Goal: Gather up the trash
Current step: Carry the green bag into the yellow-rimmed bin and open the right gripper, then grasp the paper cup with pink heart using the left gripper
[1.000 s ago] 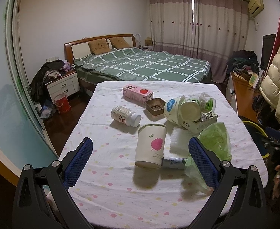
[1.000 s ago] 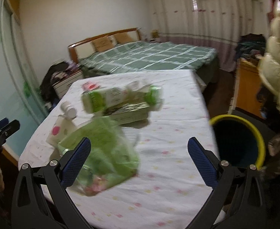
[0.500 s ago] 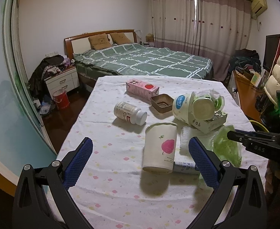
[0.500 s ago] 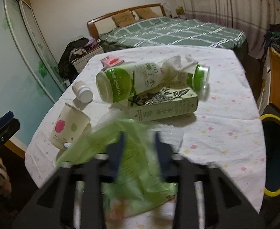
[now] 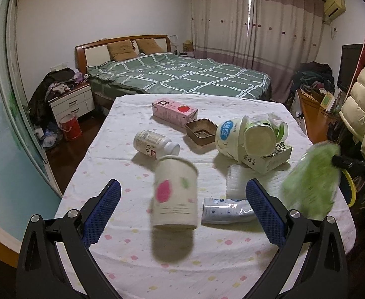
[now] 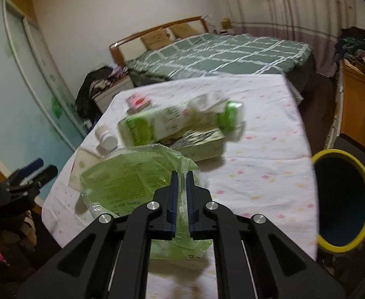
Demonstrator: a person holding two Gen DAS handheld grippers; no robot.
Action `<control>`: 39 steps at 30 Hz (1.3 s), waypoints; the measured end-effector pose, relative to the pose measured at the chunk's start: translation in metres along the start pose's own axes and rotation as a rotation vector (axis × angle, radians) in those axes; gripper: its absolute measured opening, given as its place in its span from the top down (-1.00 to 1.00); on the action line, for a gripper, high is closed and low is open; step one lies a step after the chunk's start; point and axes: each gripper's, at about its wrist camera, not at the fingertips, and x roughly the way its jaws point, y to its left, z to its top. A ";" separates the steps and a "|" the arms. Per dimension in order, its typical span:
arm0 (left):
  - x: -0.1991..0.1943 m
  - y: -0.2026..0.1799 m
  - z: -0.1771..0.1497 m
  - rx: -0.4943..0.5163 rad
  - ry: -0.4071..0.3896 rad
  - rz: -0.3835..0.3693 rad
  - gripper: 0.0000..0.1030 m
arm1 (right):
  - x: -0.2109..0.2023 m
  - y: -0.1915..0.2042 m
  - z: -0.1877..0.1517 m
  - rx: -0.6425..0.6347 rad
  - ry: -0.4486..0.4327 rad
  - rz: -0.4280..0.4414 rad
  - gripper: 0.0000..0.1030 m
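Note:
My right gripper (image 6: 181,182) is shut on a thin green plastic bag (image 6: 132,182), which hangs lifted off the table's right side (image 5: 309,186). The left gripper (image 5: 182,196) stands open above the near table, a paper cup (image 5: 175,194) with a pink print between its fingers but untouched. Behind the cup lie a white pill bottle (image 5: 155,144), a pink strawberry carton (image 5: 173,112), a brown tray (image 5: 200,132), a pile of green-and-white containers (image 5: 252,139) on a box, and a flat white pouch (image 5: 224,210).
A yellow-rimmed dark bin (image 6: 341,199) stands on the floor off the table's right edge. A green checked bed (image 5: 177,74) lies beyond the table, a nightstand (image 5: 73,102) to its left, a wooden desk (image 5: 312,114) and coats at right.
The right gripper went from wide open to shut on the green bag and lifted it off the table toward the right. The left gripper drew closer to the paper cup.

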 end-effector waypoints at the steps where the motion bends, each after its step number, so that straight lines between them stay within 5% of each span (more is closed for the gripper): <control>1: 0.002 -0.001 0.000 0.002 0.003 -0.001 -0.93 | -0.008 -0.010 0.002 0.018 -0.022 -0.017 0.87; 7: 0.012 -0.005 0.003 0.015 0.016 0.016 -0.93 | -0.048 -0.088 0.015 0.157 -0.146 -0.211 0.87; 9: 0.014 -0.001 0.003 0.019 0.011 0.041 -0.93 | -0.054 -0.125 0.017 0.215 -0.168 -0.357 0.87; 14: 0.023 0.026 0.005 -0.041 0.027 0.100 -0.93 | -0.037 -0.202 0.010 0.337 -0.112 -0.555 0.87; 20: 0.039 0.045 0.003 -0.065 0.068 0.127 -0.93 | -0.007 -0.254 -0.016 0.429 -0.016 -0.677 0.87; 30: 0.052 0.050 0.003 -0.089 0.101 0.087 -0.93 | 0.013 -0.275 -0.034 0.454 0.053 -0.716 0.81; 34: 0.059 0.047 0.001 -0.083 0.120 0.089 -0.93 | 0.017 -0.277 -0.031 0.452 0.063 -0.713 0.38; 39: 0.069 0.044 -0.001 -0.077 0.146 0.089 -0.93 | 0.011 -0.273 -0.030 0.443 0.052 -0.708 0.32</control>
